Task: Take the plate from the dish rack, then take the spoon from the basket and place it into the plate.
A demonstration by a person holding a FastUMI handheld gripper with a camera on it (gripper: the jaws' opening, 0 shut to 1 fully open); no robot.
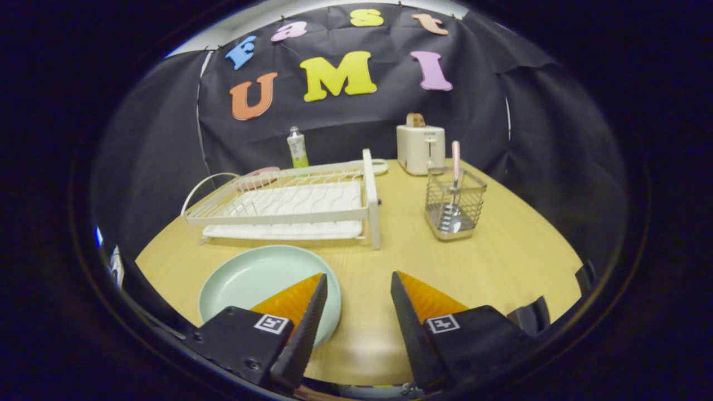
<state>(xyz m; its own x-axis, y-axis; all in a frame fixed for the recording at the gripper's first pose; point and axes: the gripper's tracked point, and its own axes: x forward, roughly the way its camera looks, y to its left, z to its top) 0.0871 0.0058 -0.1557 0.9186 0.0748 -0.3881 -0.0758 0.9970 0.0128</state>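
Observation:
A pale green plate (262, 281) lies flat on the wooden table (501, 262), in front of the white dish rack (295, 203). My gripper (357, 281) stands open above the table's near edge with nothing between its fingers; the left finger overlaps the plate's right rim in the view. Beyond the right finger, a wire basket (454, 203) holds a spoon (454, 184) with a pink handle sticking up and its bowl down at the basket's bottom.
A cream toaster (420, 147) with a slice of bread stands at the back behind the basket. A small green-labelled bottle (297, 147) stands behind the rack, and a pinkish dish (256, 177) lies at the rack's far left corner.

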